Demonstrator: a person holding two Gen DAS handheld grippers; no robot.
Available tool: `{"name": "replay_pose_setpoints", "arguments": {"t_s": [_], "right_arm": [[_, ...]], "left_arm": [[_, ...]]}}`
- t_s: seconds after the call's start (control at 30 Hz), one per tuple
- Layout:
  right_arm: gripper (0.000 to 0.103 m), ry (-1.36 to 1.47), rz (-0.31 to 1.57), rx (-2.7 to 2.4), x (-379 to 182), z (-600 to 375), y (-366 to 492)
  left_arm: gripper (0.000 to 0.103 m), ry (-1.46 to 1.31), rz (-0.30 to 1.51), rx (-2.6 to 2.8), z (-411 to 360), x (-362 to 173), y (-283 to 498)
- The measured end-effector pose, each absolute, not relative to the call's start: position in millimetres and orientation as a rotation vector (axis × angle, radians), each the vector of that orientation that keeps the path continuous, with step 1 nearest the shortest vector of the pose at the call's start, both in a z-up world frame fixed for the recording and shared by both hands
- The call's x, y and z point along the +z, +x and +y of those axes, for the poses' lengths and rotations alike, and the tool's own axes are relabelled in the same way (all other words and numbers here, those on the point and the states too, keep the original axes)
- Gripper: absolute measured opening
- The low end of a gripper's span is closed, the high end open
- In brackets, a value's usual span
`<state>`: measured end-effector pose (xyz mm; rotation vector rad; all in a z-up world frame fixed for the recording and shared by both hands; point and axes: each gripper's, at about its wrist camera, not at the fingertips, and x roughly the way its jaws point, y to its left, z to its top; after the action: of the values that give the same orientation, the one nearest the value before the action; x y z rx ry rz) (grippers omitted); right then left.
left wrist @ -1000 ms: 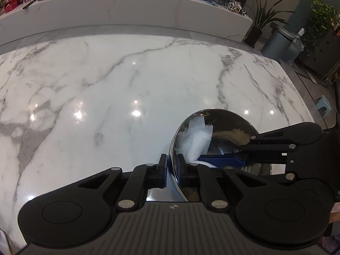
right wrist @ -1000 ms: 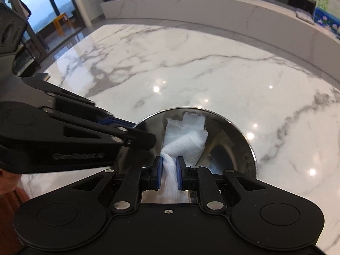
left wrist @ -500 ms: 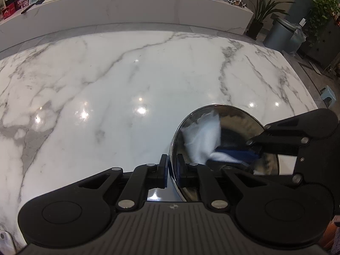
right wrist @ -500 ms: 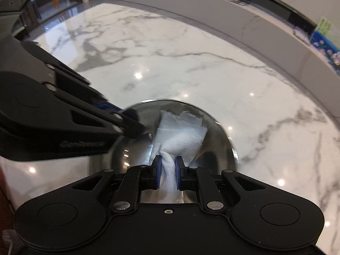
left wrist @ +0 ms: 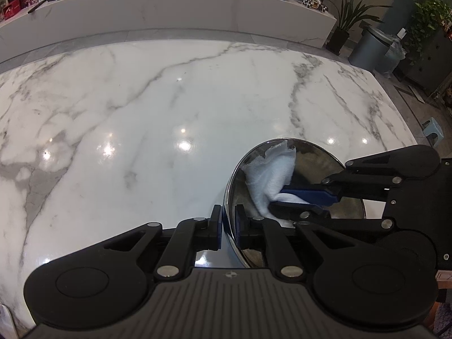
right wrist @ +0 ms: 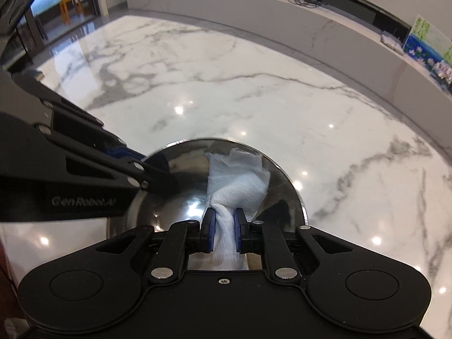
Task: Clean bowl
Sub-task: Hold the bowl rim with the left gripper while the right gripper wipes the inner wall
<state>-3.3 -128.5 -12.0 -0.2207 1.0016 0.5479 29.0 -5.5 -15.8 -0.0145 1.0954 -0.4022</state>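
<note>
A shiny steel bowl (left wrist: 343, 166) (right wrist: 180, 195) stands on the white marble table. My left gripper (left wrist: 226, 221) is shut on the bowl's near rim, one pad outside and one inside. In the right wrist view the left gripper (right wrist: 158, 178) reaches in from the left onto the rim. My right gripper (right wrist: 223, 227) is shut on a white cloth (right wrist: 237, 183), whose free end lies spread against the bowl's inner wall. In the left wrist view the right gripper (left wrist: 282, 196) comes from the right, with the white cloth (left wrist: 271, 175) bunched inside the bowl.
The marble table (left wrist: 169, 107) stretches wide to the left and far side. Behind it runs a long white counter (left wrist: 169, 2) with small items. A grey bin (left wrist: 367, 48) and potted plants (left wrist: 429, 19) stand on the floor at the far right.
The cloth has swept across the bowl's inside with the right gripper, whose view swung left and then back toward the right. The left gripper kept its hold on the rim.
</note>
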Motion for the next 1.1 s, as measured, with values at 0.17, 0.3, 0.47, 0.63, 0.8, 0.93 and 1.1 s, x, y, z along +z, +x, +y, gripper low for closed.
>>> {"name": "replay_pose_setpoints", "arguments": {"t_s": [0.17,0.3,0.47,0.63,0.8,0.93,1.1], "right_arm": [[0.013,-0.19,1.029,0.621,-11,-124,-5],[0.012,-0.263,1.048,0.62,-9,-118,-10],[0.011,-0.376,1.043,0.555,-7,-115,-17],[0.011,-0.43,1.017,0.449,-6,-121,-19],[0.012,-0.397,1.004,0.423,-10,-128,-13],[0.012,-0.314,0.997,0.466,-11,-135,-8],[0.013,-0.23,0.996,0.551,-13,-133,-3]], "left_arm": [[0.007,-0.007,1.095,-0.395,-8,-16,28],[0.006,0.01,1.097,-0.396,-10,-17,27],[0.006,0.039,1.09,-0.387,-13,-16,26],[0.006,0.034,1.094,-0.391,-12,-17,26],[0.01,0.009,1.097,-0.42,-11,-17,27],[0.01,-0.003,1.101,-0.422,-10,-17,28],[0.01,-0.005,1.102,-0.417,-10,-17,28]]}}
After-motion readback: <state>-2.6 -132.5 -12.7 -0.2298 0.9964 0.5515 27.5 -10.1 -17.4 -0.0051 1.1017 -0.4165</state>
